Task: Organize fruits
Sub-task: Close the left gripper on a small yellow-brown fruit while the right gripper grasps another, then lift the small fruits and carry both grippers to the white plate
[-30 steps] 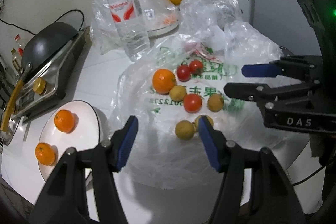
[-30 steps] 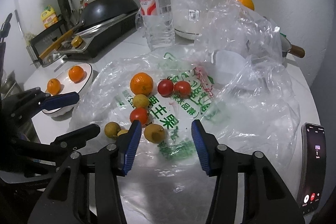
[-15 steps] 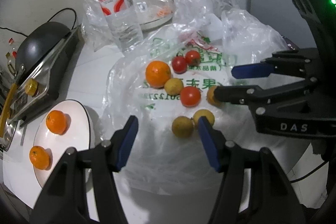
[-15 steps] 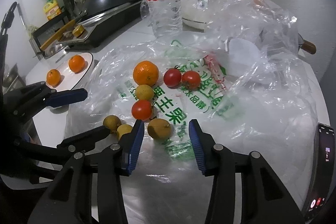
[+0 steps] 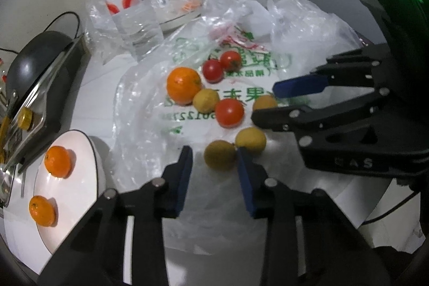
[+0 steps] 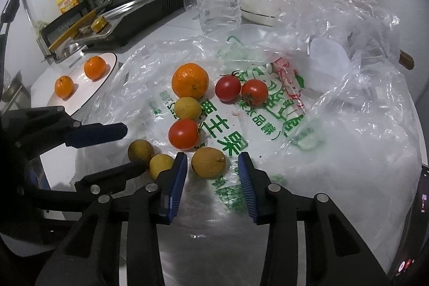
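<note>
Both tongs (left [image 5: 214, 165], right [image 6: 211, 173]) have closed in, gaping, empty, around 2 brown fruits.

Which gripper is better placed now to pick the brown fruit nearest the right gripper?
The right gripper: its open jaws already flank that brown fruit. The left gripper faces another brown fruit.

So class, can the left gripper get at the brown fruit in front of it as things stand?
Probably yes. The left gripper is open, the brown fruit sits between its fingertips, nothing covers it; a yellow fruit touches its far side.
</note>
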A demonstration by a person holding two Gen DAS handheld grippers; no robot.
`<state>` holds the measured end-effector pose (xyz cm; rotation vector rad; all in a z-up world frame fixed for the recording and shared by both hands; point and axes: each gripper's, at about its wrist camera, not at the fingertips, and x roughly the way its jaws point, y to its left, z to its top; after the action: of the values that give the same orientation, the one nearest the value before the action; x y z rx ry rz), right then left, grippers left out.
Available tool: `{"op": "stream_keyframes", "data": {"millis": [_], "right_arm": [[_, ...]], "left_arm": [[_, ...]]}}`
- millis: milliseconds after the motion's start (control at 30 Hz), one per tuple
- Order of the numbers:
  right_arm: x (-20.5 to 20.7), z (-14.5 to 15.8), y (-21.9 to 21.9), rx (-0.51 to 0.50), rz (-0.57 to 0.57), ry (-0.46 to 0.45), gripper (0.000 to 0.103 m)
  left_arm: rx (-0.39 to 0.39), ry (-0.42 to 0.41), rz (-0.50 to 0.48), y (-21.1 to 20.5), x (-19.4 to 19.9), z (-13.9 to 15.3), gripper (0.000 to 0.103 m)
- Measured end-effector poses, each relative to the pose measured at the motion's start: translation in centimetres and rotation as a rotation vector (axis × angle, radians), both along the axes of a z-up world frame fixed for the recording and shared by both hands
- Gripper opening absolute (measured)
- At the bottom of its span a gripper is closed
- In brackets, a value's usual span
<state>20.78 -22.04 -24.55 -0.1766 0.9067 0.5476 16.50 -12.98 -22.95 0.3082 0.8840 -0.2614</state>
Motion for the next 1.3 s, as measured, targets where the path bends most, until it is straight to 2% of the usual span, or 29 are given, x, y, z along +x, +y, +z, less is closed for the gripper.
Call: {"op": "stream_keyframes", "data": {"millis": [100,233,567,1033,1300], "right_arm": [[0.1,-0.2,0.1,-0.008,0.001,0.005,0.038],[0.3,-0.4,0.1,-0.011,-0.001,0.009,0.029],[0.1,0.6,0.3,-0.003,-0.008,-0.016,0.029],[-1.2,3.7,1.1,-0.001,-0.015,-0.084,0.029],[-2.2,5.4,3.7,-0.007,0.011,-0.119,0.029]], "left_arm": [[-0.004,0.015,-0.015,-0.1,0.2,-0.3,0.032],[-0.008,0.023,-0.031,-0.1,0.4,-0.5,0.028],[-0.065,0.013,-0.039,0.4,0.3,0.2,0.028],[-0.119,-0.082,-0.016,2.8,-1.3,3.6,0.028],[-0.140,-0.129,0.021,5.9,-2.7,5.2,0.028]]}}
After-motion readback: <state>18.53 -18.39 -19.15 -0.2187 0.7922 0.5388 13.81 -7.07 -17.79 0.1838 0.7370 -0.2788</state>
